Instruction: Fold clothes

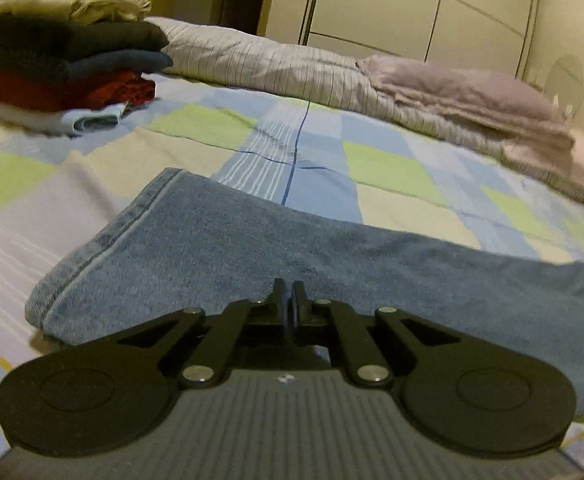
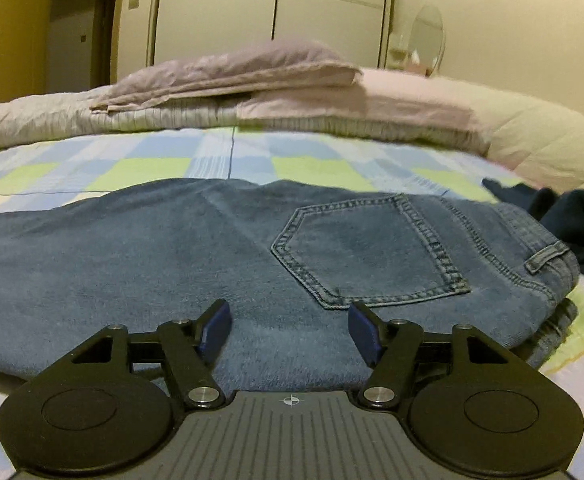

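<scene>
A pair of blue jeans (image 1: 252, 256) lies flat across the checked bedspread (image 1: 196, 124). In the left wrist view I see the leg end with its hem at the left. My left gripper (image 1: 290, 292) is shut, hovering low over the near edge of the leg; nothing shows between its fingers. In the right wrist view the jeans (image 2: 172, 248) show the seat with a back pocket (image 2: 367, 248) and the waistband at the right. My right gripper (image 2: 290, 320) is open and empty, low over the near edge of the seat.
A stack of folded clothes (image 1: 72, 52) stands at the far left of the bed. A striped duvet (image 1: 276, 64) and a folded lilac sheet (image 2: 228, 72) lie along the far side. A dark blue garment (image 2: 571, 216) lies crumpled at the right of the jeans.
</scene>
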### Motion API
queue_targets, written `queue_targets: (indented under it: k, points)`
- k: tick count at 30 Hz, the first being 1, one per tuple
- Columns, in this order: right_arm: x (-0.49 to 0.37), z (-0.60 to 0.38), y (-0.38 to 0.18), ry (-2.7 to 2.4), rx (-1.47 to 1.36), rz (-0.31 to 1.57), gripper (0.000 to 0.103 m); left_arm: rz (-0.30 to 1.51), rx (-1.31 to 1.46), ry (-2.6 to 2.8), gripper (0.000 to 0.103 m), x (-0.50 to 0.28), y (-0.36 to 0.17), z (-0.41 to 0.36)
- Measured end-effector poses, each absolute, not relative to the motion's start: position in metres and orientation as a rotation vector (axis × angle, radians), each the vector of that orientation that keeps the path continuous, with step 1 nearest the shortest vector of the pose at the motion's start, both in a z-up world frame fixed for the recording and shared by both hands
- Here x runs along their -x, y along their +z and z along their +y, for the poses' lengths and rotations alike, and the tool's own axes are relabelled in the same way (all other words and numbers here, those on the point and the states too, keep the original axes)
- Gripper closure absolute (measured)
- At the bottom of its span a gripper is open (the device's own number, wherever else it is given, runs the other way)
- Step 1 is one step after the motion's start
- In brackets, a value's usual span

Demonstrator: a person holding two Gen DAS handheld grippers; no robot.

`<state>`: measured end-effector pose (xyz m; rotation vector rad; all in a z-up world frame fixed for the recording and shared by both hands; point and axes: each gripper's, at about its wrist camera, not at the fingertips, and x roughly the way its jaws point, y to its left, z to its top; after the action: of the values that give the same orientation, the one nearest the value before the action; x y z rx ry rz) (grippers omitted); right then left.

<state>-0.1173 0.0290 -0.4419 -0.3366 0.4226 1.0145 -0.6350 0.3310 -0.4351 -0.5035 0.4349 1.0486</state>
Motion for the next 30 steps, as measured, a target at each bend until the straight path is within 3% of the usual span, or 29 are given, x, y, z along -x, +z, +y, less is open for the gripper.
queue_targets:
  k: [8,11,16,20,24,30]
  points:
    - [0.154,0.011,-0.415,0.875,0.417,0.569,0.039,0.575,0.498,1.067,0.097,0.643,-0.416,0.303]
    - [0.168,-0.013,-0.419,0.849,0.376,0.702,0.039,0.511,0.547,1.073,0.097,0.671,-0.418,0.278]
    - [0.210,-0.060,-0.419,0.841,0.327,0.727,0.038,0.533,0.647,1.126,0.097,0.705,-0.414,0.228]
    - [0.238,-0.085,-0.387,0.873,0.289,0.713,0.038,0.596,0.596,1.148,0.080,0.701,-0.384,0.180]
    - [0.265,-0.109,-0.355,0.905,0.251,0.698,0.038,0.530,0.529,1.084,0.066,0.690,-0.339,0.132]
    - [0.301,-0.134,-0.307,0.943,0.213,0.638,0.038,0.556,0.440,1.024,0.060,0.659,-0.299,0.070]
